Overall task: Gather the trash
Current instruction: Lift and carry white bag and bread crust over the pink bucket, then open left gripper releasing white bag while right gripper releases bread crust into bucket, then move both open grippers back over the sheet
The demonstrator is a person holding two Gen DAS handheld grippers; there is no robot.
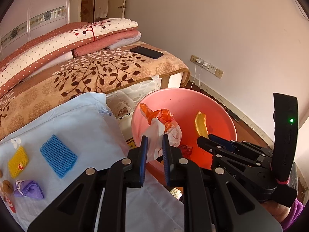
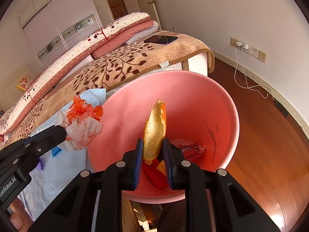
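Note:
A pink plastic basin stands on the floor beside the bed. My left gripper is shut on a crumpled white and orange plastic bag, held over the basin's near left rim. My right gripper is shut on a yellow-orange piece of fruit peel, held above the inside of the basin. Red and orange wrappers lie in the basin's bottom.
On a pale blue cloth lie a blue foam net, a yellow foam net, a purple wrapper and walnuts. A phone rests on the bed. Chargers hang from wall sockets over the wooden floor.

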